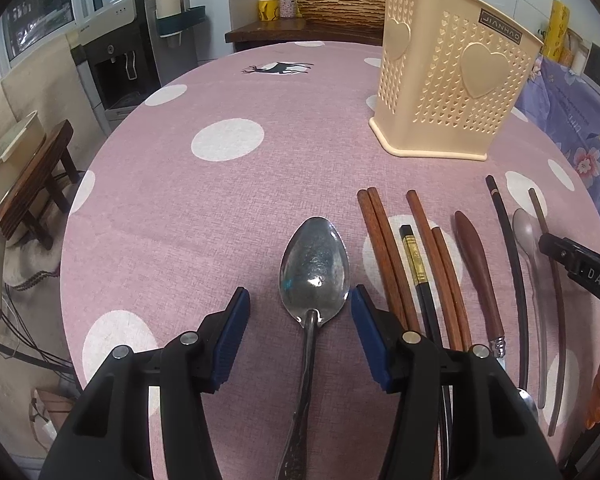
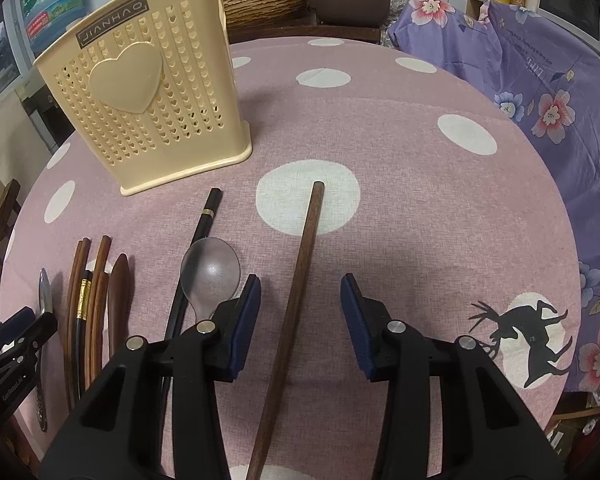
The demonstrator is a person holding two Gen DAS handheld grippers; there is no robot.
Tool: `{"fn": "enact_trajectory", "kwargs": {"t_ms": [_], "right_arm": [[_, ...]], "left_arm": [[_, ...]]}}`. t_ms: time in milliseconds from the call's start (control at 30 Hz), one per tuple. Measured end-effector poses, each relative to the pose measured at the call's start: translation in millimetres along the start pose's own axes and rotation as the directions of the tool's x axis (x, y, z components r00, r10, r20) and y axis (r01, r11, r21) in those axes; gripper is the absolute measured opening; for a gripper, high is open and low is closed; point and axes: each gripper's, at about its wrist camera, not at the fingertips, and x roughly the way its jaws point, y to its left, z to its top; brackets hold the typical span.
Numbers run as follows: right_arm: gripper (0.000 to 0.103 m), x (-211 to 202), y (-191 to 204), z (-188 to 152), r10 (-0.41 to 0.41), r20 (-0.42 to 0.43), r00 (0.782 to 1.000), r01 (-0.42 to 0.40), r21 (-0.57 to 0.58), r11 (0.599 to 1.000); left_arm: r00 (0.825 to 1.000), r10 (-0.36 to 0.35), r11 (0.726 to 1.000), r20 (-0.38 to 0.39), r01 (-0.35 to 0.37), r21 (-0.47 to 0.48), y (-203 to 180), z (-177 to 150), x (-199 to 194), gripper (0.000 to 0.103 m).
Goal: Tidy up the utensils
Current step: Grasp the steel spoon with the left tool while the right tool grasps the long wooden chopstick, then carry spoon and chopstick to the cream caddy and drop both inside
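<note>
A metal spoon lies bowl-up on the pink dotted tablecloth between the jaws of my left gripper, which is open; the blue pads stand clear of it on both sides. My right gripper is open too, with a long dark-brown chopstick lying between its pads, untouched. Left of it lie a clear plastic spoon and a black chopstick. Several brown chopsticks and a wooden-handled knife lie in a row between the two grippers. The cream perforated utensil holder stands upright behind them.
The round table's edge falls away at the left, toward a wooden stool and a water dispenser. A purple floral cloth drapes along the right side. A wooden shelf with bottles stands behind the table.
</note>
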Motion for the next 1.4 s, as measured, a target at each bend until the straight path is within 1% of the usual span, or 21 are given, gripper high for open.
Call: {"fn": "enact_trajectory", "kwargs": {"t_ms": [100,333,433,467,500,600,733,900,967,1033,1167,1300,1400], "right_arm": [[0.042,1.2,1.1,2.6,-0.001,-0.004,1.0,0.001,-0.006,1.0],[0.037,9.1,5.6,14.9,-0.004,-0.025,1.0,0.004,-0.007,1.0],[0.034,13.0,7.1,20.9,-0.01,-0.033,0.999,0.01,-0.002,1.0],[0.033,14.6,7.2,23.3,-0.013,-0.033,0.999,0.013,0.002,1.0],[0.03,15.3,7.5,24.1,-0.015,-0.031,0.999,0.016,0.007,1.0],[0.02,17.9,7.4,27.2,-0.031,-0.021,0.999,0.032,0.017,0.999],[0.01,20.2,6.2,29.3,-0.043,-0.013,0.999,0.043,0.026,0.999],[0.009,21.8,2.3,31.2,-0.03,-0.006,1.0,0.03,0.031,0.999],[0.008,22.6,0.1,32.1,-0.007,-0.004,1.0,0.007,0.043,0.999],[0.008,21.2,-1.8,32.5,0.032,0.002,0.999,-0.032,0.054,0.998],[0.008,0.1,-6.1,35.0,0.097,0.068,0.993,-0.101,0.069,0.992],[0.008,-36.6,-9.6,41.7,0.155,0.157,0.975,-0.166,0.054,0.985],[0.008,-66.9,-14.1,47.6,0.191,0.223,0.956,-0.203,0.035,0.978]], "left_arm": [[1.0,0.013,1.0,0.003,-0.013,0.008,-2.3,2.6,3.2,0.058],[0.999,0.048,0.998,0.005,-0.048,0.04,-5.4,12.3,8.2,0.057],[0.999,0.053,0.998,0.008,-0.053,0.044,-5.2,13.1,8.3,0.051],[0.998,0.055,0.997,0.011,-0.055,0.047,-5.4,13.1,8.0,0.046],[0.998,0.055,0.997,0.014,-0.055,0.05,-6.0,12.8,7.5,0.037],[0.998,0.055,0.997,0.019,-0.056,0.058,-8.6,12.4,7.0,0.037],[0.999,0.045,0.997,0.031,-0.047,0.06,-9.3,12.6,4.9,0.037],[0.998,0.03,0.998,0.06,-0.034,0.06,-9.4,16.7,-1.5,0.037],[0.997,0.019,0.998,0.071,-0.023,0.06,-9.3,17.8,-5.0,0.037],[0.996,-0.017,0.998,0.086,0.012,0.058,-7.7,19.8,-10.5,0.037],[0.987,-0.075,0.997,0.139,0.07,0.041,0.5,26.2,-29.8,0.037],[0.974,-0.112,0.994,0.199,0.109,0.026,9.3,37.3,-53.8,0.037],[0.961,-0.136,0.991,0.241,0.134,0.024,12.8,44.9,-70.0,0.037]]}}
